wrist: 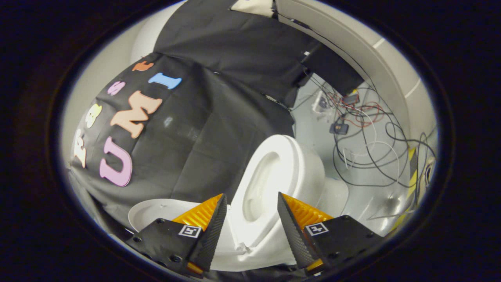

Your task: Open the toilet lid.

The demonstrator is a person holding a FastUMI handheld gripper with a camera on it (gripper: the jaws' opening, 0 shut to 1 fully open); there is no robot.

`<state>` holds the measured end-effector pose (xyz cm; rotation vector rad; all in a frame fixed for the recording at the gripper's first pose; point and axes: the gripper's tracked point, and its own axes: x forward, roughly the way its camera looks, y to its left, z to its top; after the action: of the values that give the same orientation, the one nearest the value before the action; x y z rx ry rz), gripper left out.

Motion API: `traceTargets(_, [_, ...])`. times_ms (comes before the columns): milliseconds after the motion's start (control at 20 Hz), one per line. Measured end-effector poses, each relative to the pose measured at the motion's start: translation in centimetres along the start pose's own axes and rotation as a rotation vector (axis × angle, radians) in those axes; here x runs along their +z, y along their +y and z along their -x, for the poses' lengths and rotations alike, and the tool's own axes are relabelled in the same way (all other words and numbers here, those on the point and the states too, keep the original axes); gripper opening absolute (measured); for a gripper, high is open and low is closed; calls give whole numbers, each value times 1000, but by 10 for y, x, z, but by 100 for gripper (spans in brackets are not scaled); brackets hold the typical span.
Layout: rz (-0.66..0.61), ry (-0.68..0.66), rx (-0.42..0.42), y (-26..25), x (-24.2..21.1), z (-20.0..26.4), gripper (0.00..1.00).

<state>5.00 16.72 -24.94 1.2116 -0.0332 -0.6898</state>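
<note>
Hovering released, fingers spread and gripping nothing, the tool (pixel 250 219) facing the white oval toilet seat ring (pixel 270 184) with the white plastic toilet lid (pixel 156 211) seemingly already swung open beside it, next move likely withdrawing.

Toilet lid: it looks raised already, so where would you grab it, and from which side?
Probably the lid's thin curved rim, far from the hinge, approached from the seat side, since its back leans against the black cloth. The gripper's jaws stand open astride the seat, gripping nothing.
</note>
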Motion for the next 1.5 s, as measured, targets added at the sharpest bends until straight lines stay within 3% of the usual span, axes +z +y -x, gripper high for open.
traceTargets(200, [-69, 22, -89, -32, -4, -13, 75])
traceTargets(400, [-88, 80, -204, -60, -12, -20, 29])
traceTargets(500, [-77, 121, -181, -50, -15, -22, 6])
traceTargets(750, [-1, 84, 12, 14, -2, -30, 5])
traceTargets(1250, [502, 10, 277, 178, 28, -7, 5])
traceTargets(1500, [648, -62, 372, 265, 39, 5, 5])
